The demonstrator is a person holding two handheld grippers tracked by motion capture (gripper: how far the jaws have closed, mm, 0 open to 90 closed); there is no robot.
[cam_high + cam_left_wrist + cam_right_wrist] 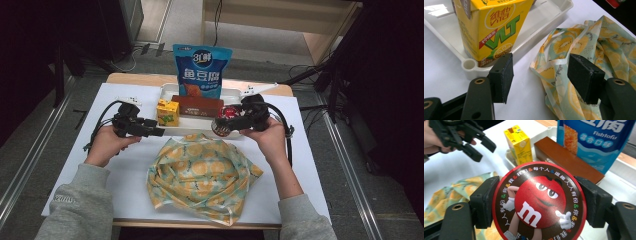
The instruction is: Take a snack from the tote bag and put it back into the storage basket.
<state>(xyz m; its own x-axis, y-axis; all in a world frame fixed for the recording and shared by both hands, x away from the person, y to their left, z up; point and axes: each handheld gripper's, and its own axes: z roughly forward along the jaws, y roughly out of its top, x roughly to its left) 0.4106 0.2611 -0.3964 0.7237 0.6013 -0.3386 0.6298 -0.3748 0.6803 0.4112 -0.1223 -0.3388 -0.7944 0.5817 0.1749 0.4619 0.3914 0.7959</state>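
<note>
Round M&M's tin (539, 203) cut off at the bottom edge in right gripper view; in high view tin mostly hidden behind right gripper (235, 122), label too small to read. Fish tofu bag (596, 142) cut by top and right edges. Brown box (566, 162) partly behind tin and bag. Lemon tea carton (491, 30) top cut off in left gripper view. White tray (549, 20) runs off the top edge, far end hidden by the carton. Fruit-print bag (584, 47) cut at right and bottom, part behind a jaw. What the bag holds: cannot tell
</note>
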